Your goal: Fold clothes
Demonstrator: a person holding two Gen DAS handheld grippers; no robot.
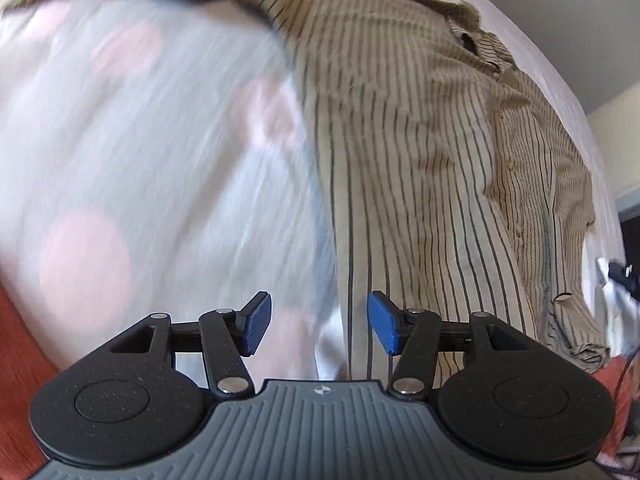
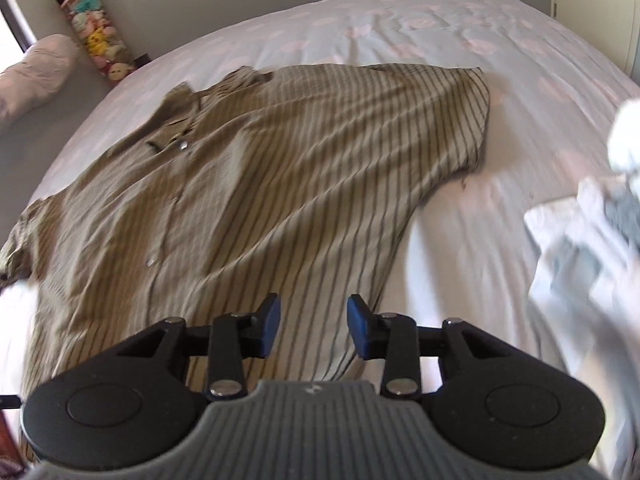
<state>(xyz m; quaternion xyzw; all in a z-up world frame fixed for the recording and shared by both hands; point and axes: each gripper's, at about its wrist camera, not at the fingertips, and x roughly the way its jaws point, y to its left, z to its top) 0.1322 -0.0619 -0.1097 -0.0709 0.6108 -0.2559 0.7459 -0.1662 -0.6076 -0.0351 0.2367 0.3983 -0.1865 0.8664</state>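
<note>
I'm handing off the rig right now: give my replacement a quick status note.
Left gripper: open, holding nothing, above the striped shirt's edge.
Right gripper: open, holding nothing, over the shirt's hem.
Shirt lies spread flat on the bed, buttons up, collar toward the far left; other light clothes sit at right.
Done: shirt laid out.
Left: all folds.

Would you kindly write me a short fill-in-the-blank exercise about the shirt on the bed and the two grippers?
1. The shirt lies spread on a bed sheet printed with pink ____.
2. The shirt's pattern is thin dark ____.
3. Both the left gripper and the right gripper are ____, holding nothing.
4. In the right wrist view, a stack of ____ toys stands in the corner.

Missing words: dots; stripes; open; plush
</note>
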